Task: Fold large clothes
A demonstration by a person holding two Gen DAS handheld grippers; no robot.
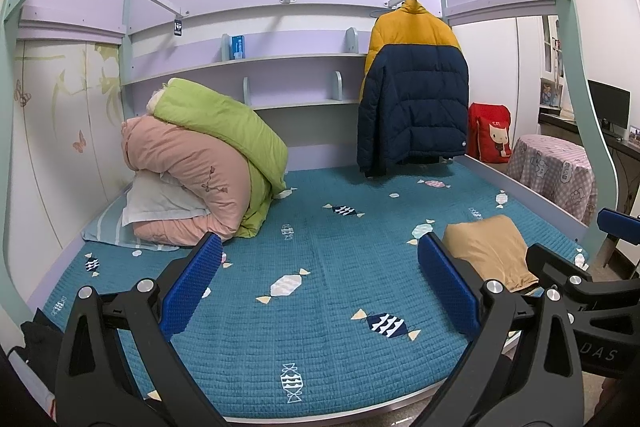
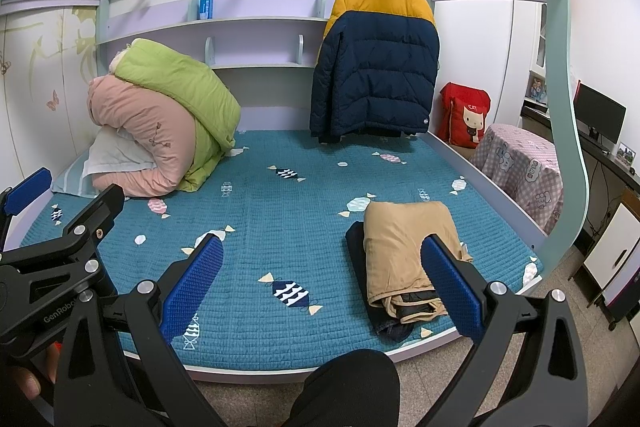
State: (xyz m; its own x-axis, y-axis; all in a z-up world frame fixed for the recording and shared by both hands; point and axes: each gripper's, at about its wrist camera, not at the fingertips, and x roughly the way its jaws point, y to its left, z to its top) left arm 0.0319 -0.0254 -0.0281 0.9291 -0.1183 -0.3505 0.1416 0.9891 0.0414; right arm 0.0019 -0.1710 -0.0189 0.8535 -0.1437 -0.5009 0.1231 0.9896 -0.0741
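Hanging puffy yellow-and-navy jacket (image 2: 374, 63), unfolded

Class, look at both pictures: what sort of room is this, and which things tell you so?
Most likely a child's bedroom: a bed with a candy-print teal mattress cover, rolled quilts piled at its head, and a puffer jacket hanging from the bed frame's rail.

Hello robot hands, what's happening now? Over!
Left gripper and right gripper open, empty, above the teal quilted bed cover. Yellow-and-navy puffer jacket hanging, unfolded. Folded tan garment on dark folded clothes. Nothing blocking.
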